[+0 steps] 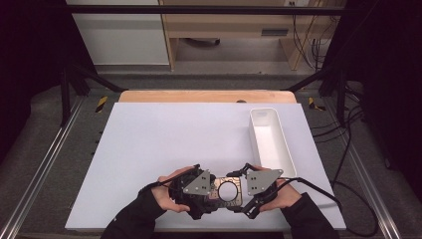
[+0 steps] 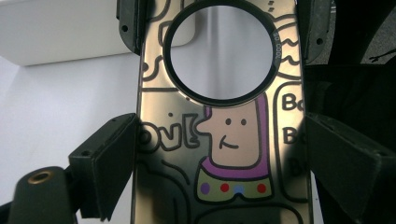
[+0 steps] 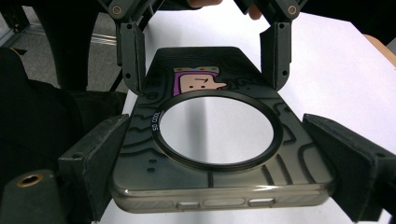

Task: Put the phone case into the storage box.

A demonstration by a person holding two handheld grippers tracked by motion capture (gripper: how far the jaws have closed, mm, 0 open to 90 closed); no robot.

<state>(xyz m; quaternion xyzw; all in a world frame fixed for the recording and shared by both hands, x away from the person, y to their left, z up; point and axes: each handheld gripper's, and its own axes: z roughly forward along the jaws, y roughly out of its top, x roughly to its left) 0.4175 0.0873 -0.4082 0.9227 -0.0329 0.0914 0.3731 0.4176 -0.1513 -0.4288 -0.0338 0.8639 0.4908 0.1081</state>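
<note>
A translucent smoky phone case with cartoon line drawings, a purple-framed figure and a large black-rimmed round opening hangs level just above the white table's front edge. My left gripper clamps the case's long sides at one end, black jaws pressed on both edges. From the opposite end my right gripper clamps the same case, jaws against both sides. In the high view the left gripper and right gripper face each other with the case between them, each held by a hand in a dark sleeve.
A long white tray stands on the right side of the white table top, just beyond my right hand. A black cable trails off the table's right front corner. Metal frame rails run along both sides.
</note>
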